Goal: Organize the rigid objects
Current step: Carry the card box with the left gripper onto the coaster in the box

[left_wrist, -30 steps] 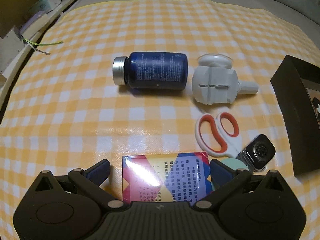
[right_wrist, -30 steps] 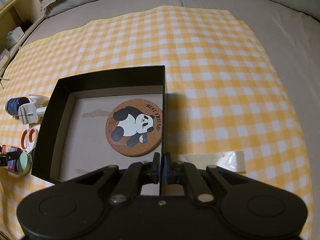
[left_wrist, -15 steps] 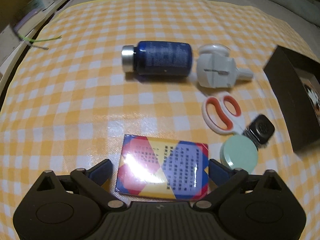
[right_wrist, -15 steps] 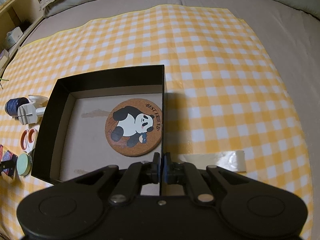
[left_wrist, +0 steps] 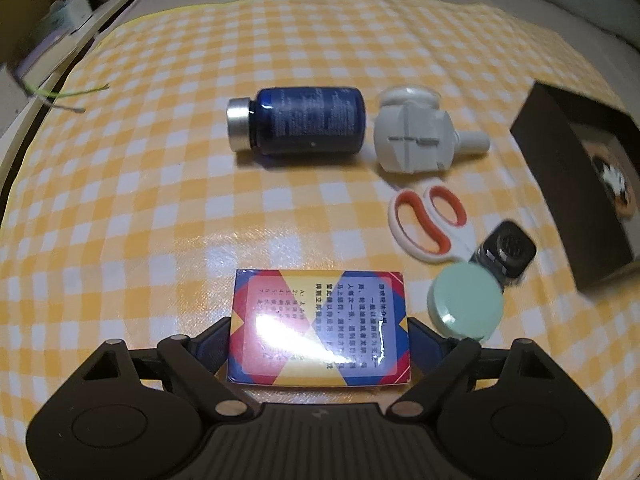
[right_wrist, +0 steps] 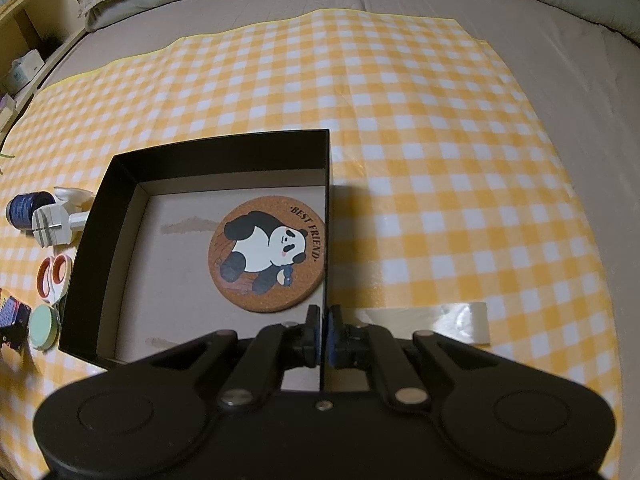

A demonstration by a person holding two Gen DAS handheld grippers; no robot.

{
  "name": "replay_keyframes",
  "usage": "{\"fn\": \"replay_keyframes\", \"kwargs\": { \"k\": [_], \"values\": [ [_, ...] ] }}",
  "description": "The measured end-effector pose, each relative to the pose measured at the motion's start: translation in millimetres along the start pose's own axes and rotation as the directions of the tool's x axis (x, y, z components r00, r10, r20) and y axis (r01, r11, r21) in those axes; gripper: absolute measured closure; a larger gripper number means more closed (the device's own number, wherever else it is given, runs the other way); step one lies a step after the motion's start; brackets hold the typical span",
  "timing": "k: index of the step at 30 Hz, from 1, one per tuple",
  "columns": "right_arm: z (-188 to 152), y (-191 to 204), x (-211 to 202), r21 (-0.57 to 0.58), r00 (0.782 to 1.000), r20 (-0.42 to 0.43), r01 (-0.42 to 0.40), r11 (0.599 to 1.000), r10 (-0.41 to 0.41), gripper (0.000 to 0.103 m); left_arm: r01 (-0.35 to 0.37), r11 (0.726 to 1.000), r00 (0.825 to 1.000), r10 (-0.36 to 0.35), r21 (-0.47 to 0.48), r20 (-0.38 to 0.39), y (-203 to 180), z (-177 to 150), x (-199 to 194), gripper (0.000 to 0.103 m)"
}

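My left gripper (left_wrist: 319, 334) is shut on a colourful card box (left_wrist: 318, 326) and holds it just above the checked cloth. Beyond it lie a blue bottle (left_wrist: 298, 125), a white plastic fitting (left_wrist: 418, 138), orange-handled scissors (left_wrist: 430, 224), a black square gadget (left_wrist: 506, 250) and a mint round tin (left_wrist: 466, 306). My right gripper (right_wrist: 323, 336) is shut on the right wall of a black open box (right_wrist: 224, 148). A panda cork coaster (right_wrist: 267, 254) lies inside the box. The bottle (right_wrist: 26, 208), fitting (right_wrist: 56, 222), scissors (right_wrist: 52, 276) and tin (right_wrist: 44, 326) show left of the box.
The yellow checked cloth (right_wrist: 440, 160) covers a grey bed. A strip of clear tape (right_wrist: 460, 320) lies on the cloth right of my right gripper. Shelves with clutter (left_wrist: 60, 28) run along the far left. A green-tipped wire (left_wrist: 68, 96) lies at the cloth's left edge.
My left gripper has closed its fingers onto the card box and lifted it; the view has pulled back and risen. The right gripper and black box have not moved.
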State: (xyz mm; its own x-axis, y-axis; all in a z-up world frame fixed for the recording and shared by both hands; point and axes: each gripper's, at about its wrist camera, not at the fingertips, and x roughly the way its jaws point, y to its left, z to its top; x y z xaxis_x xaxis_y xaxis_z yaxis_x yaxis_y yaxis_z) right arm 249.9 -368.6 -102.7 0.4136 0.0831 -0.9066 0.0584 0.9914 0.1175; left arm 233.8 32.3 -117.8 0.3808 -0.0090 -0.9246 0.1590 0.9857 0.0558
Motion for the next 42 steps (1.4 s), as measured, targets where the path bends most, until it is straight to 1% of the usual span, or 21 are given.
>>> {"fn": "replay_keyframes", "kwargs": {
  "k": [8,11,14,19,24,26,28,32,40,42],
  "values": [
    [0.2,-0.3,0.3,-0.004,1.0,0.0,0.004,1.0,-0.004,0.099,0.04,0.99,0.998,-0.032,-0.134,0.061,9.7,15.9,-20.0,0.014],
    [0.1,1.0,0.0,-0.001,1.0,0.0,0.004,1.0,-0.004,0.099,0.072,0.985,0.994,-0.058,-0.16,0.092,3.6,24.7,-29.8,0.014],
    [0.0,1.6,-0.1,-0.002,1.0,0.0,0.005,1.0,-0.005,0.099,0.107,0.981,0.989,-0.087,-0.165,0.12,-9.4,33.2,-38.5,0.014],
    [-0.1,2.7,-0.3,0.0,1.0,0.0,0.007,1.0,-0.007,0.099,0.161,0.975,0.978,-0.137,-0.151,0.156,-37.5,44.5,-52.8,0.014],
    [0.3,2.3,0.3,0.0,1.0,0.0,0.008,1.0,-0.008,0.099,0.222,0.965,0.967,-0.199,-0.138,0.161,-69.4,56.1,-59.5,0.014],
    [0.2,2.7,0.3,-0.001,1.0,0.0,0.008,1.0,-0.008,0.099,0.241,0.963,0.962,-0.221,-0.118,0.16,-85.2,60.3,-60.7,0.014],
    [0.1,3.5,0.1,-0.004,1.0,0.0,0.009,1.0,-0.009,0.099,0.254,0.962,0.959,-0.237,-0.1,0.157,-101.1,63.9,-60.4,0.014],
    [1.0,-0.1,-1.6,-0.015,1.0,0.002,0.006,1.0,-0.006,0.099,0.283,0.954,0.953,-0.268,-0.097,0.144,-126.1,74.1,-54.1,0.014],
    [-11.2,-0.6,-17.1,-0.044,1.0,0.01,0.006,0.999,-0.005,0.099,0.364,0.926,0.926,-0.35,-0.096,0.14,-181.2,96.7,-39.5,0.014],
    [-18.4,-1.9,-22.8,-0.052,1.0,0.009,0.002,0.999,-0.002,0.099,0.374,0.923,0.923,-0.361,-0.09,0.132,-195.3,100.7,-33.6,0.014]
  ]
}}
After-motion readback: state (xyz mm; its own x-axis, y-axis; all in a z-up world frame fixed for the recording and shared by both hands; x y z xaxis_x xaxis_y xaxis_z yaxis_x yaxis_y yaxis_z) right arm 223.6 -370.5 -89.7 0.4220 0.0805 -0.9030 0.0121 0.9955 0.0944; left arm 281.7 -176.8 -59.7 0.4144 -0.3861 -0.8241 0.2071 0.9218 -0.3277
